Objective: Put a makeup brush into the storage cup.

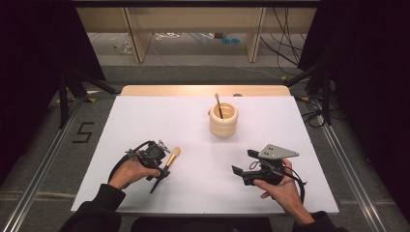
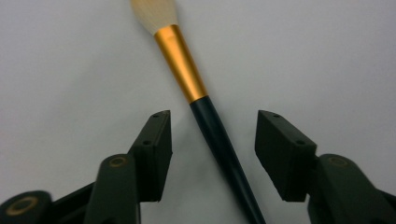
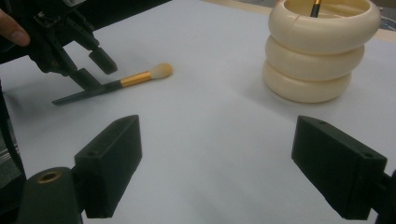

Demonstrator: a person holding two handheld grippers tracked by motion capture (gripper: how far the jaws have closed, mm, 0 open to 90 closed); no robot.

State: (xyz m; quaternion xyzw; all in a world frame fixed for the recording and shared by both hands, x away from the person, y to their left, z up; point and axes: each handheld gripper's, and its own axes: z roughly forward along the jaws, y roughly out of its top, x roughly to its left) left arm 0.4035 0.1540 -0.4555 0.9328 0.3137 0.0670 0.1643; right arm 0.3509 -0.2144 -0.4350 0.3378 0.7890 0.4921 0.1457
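Bristles of the brush (image 2: 196,93) run off-frame between the left gripper's (image 2: 212,144) parted jaws; right gripper (image 3: 217,163) likewise gapes.

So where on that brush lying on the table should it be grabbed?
On the dark handle just below the gold ferrule, coming from above. The makeup brush lies flat, and the left gripper already has its open jaws either side of that slim handle.

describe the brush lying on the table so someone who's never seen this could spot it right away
On the white table, look near the front left, at the left gripper. The makeup brush lies flat between its open jaws: dark handle, gold ferrule, pale bristles. The other brush stands in the cream ringed holder.
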